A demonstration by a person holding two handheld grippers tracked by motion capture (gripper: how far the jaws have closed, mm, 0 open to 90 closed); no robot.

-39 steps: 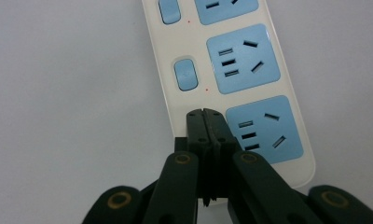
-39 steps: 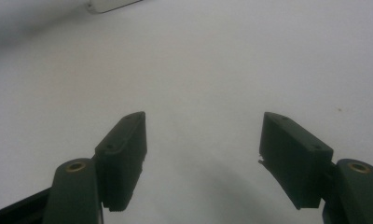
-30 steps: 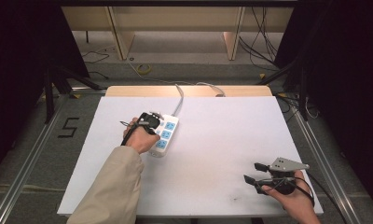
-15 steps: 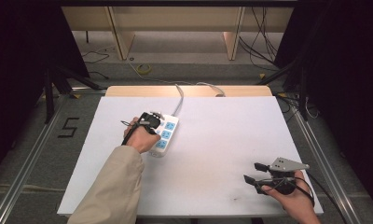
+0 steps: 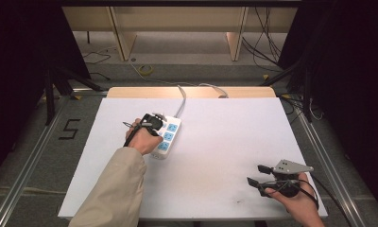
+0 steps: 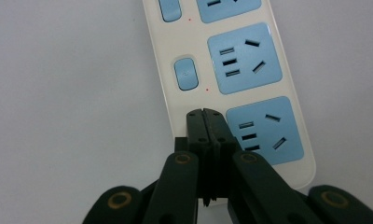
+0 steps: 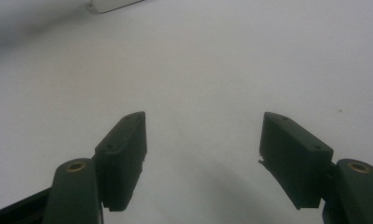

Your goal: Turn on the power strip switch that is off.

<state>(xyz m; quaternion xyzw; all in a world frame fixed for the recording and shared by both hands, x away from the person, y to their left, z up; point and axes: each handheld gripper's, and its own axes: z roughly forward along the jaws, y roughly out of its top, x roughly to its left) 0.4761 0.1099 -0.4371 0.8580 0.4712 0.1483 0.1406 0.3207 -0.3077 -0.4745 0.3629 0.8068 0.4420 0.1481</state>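
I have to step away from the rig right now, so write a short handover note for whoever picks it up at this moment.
Left gripper: jaws shut with nothing between them, tips over the near end of the power strip, at the spot where that row's switch would sit. Whether they press on it cannot be told.
Right gripper: open, empty, above the bare white table at its near right corner, far from the strip.
Power strip: lies left of centre, cord running off the far edge. No plug in the three visible sockets.
Done: left tips brought to the near switch spot.
Left: probably press that switch, then check the other blue switches.
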